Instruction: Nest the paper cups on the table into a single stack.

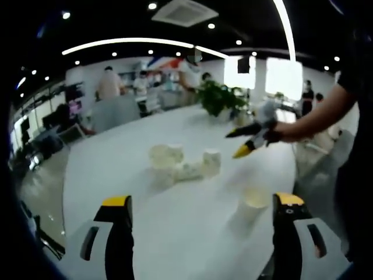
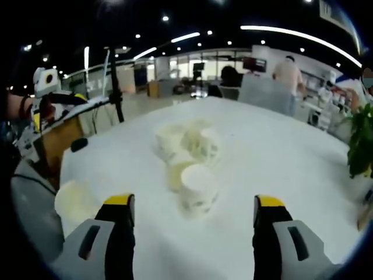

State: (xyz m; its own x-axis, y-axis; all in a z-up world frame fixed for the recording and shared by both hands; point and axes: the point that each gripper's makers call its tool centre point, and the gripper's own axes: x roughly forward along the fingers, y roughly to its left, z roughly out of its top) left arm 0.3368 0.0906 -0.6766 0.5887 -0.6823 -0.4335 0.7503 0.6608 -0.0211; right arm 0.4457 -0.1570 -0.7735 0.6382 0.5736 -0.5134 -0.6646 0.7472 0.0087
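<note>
Left gripper view: left gripper (image 1: pixel 201 213) jaws spread wide, nothing between them, hovering over the white table (image 1: pixel 116 169). A single cup (image 1: pixel 249 209) stands upright near the right jaw, apart from the others. A cluster of cups (image 1: pixel 180 164) sits mid-table, further out; the blur keeps me from counting them or telling which are nested. Beyond the cluster, the right gripper (image 1: pixel 249 140) comes in from the right, held in a hand (image 1: pixel 287 133) above the table, yellow tips close together, but too blurred to tell whether it grips anything. A plant (image 1: pixel 220 98) stands at the far end of the table, and people (image 1: pixel 111 83) stand behind it by desks.

Right gripper view: seen from the opposite side, its own jaws are released and empty. Nearest cup (image 2: pixel 198 188) lies just ahead between the jaws, tilted with its mouth toward the camera. Behind it, more cups (image 2: pixel 186 143) bunched together and touching. One further cup (image 2: pixel 74 201) sits at the table edge, left of the left jaw. Far left, the left gripper (image 2: pixel 52 105) shows in a hand. A tripod (image 2: pixel 114 81) stands off the table behind it. A leaf edge of the plant (image 2: pixel 361 140) shows at right.
</note>
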